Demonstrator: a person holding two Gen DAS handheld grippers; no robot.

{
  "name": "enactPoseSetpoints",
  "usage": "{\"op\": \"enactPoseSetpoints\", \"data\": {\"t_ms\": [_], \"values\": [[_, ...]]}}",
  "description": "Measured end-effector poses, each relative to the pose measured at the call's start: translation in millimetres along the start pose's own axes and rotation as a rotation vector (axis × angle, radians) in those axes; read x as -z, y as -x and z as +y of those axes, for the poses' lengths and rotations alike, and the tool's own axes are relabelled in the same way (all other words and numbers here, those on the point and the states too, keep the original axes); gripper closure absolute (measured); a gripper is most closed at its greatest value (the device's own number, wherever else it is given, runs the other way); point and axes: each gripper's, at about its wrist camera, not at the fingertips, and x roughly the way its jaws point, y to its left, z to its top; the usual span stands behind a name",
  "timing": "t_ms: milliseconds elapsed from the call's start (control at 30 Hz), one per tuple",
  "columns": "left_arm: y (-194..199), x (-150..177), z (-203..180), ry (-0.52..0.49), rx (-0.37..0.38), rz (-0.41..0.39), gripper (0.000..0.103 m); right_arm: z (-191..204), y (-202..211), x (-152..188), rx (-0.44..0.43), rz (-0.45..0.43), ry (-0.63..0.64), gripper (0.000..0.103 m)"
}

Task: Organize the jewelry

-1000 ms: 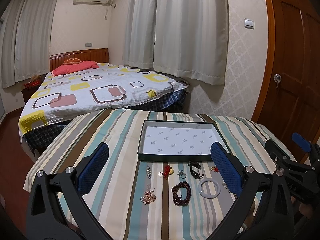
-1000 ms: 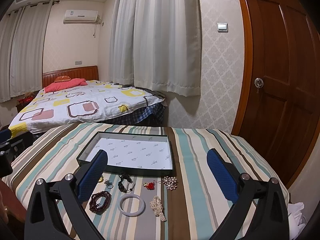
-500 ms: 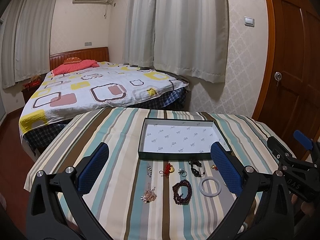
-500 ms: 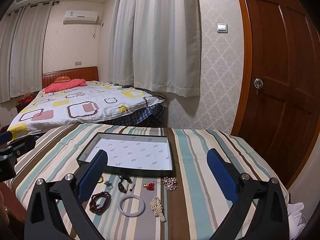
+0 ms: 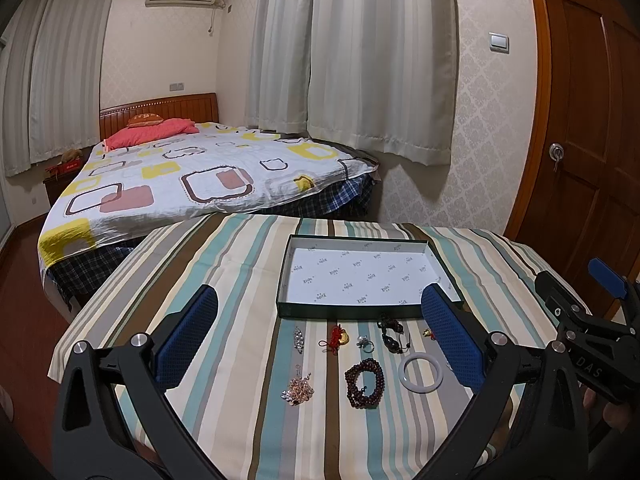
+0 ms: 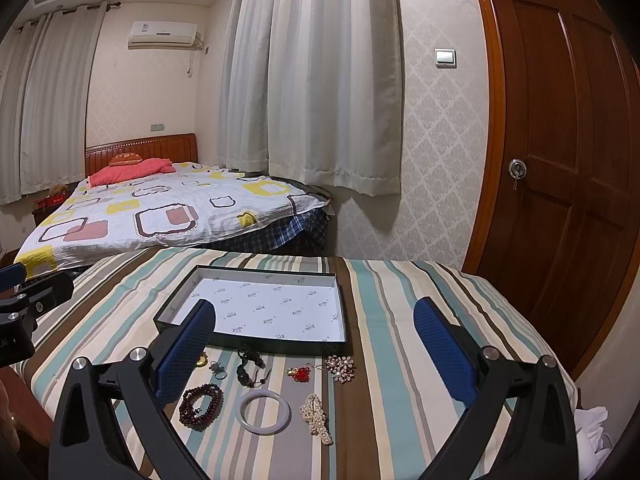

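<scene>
A shallow dark-walled rectangular tray with a white printed paper lining [image 6: 340,312] is observed on the striped tablecloth [image 6: 400,320], and nothing is seen inside it. The jewellery is laid out in loose rows on the cloth just in front of the tray's near wall.

The left gripper [image 5: 320,336] is found with its blue-padded jaws spread wide, nothing held. The right gripper [image 6: 316,352] is likewise spread wide and unloaded. Both are held above the cloth, clear of every piece.

Between the right gripper's fingers are noted a white smooth stone bangle [image 6: 264,411], a dark red beaded bracelet [image 6: 199,403], a cream pearl strand [image 6: 316,418], a rhinestone flower brooch [image 6: 340,368], a red knotted charm [image 6: 301,374] and a dark corded bead bracelet [image 6: 248,368]. In the left view, a pink crystal cluster [image 5: 298,390] and a small silver pendant [image 5: 298,338] lie nearer the left gripper's side.

The bangle is judged rigid, slick and breakable; it is best pinched across its rim, gently. The beaded bracelet and pearl strand are judged light and limp; a bunched section should be taken so they hang without slipping. The brooch is judged stiff but snag-prone and is best taken by its edges.
</scene>
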Motion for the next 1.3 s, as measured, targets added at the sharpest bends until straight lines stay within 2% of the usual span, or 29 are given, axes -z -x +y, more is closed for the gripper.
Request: {"op": "enactPoseSetpoints", "data": {"t_ms": [1067, 1100, 1133, 1300], "values": [[-5, 11, 9, 0.011, -0.005, 0.02, 0.004, 7, -3, 5, -0.001, 0.002, 0.009, 0.006], [-4, 11, 9, 0.011, -0.005, 0.02, 0.004, 5, -2, 4, -0.003, -0.027, -0.003, 0.006], [-5, 10, 8, 0.011, -0.005, 0.02, 0.004, 8, -3, 5, 0.0, 0.001, 0.008, 0.006], [-5, 11, 9, 0.011, -0.005, 0.024, 0.004, 8, -3, 7, -0.001, 0.003, 0.008, 0.006]]}}
